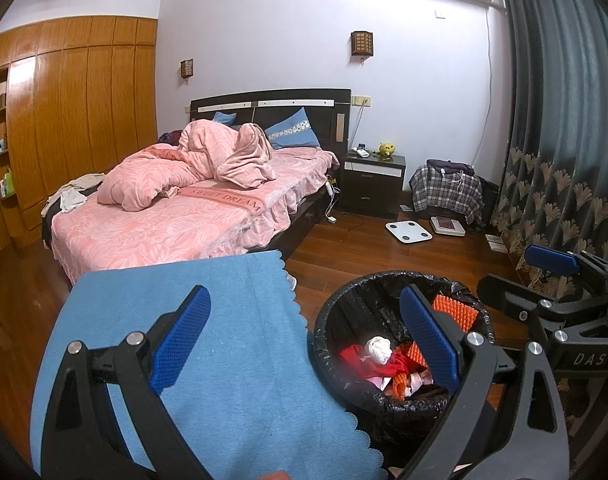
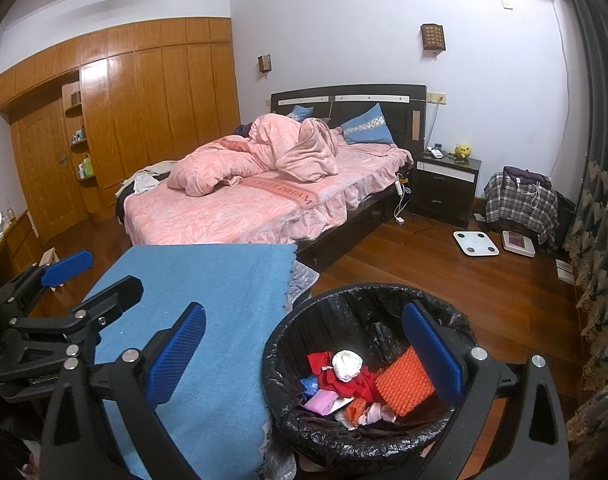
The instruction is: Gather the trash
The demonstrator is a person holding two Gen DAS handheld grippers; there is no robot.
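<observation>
"SWEET DREAM" runs across the pink bed cover (image 1: 208, 216); "DAS" is moulded on the right gripper's body in the left wrist view. The bin (image 2: 367, 446), lined in black, stands upright on the floor just off the right edge of the blue cloth (image 1: 208, 320), holding a white wad (image 2: 347, 364), red scraps and an orange ridged sheet (image 2: 403, 386) that slants up against the bin's right wall. Only the right wrist view shows the blue and pink scraps. Left gripper (image 1: 304, 340) and right gripper (image 2: 304, 356) both have their fingers apart and empty.
</observation>
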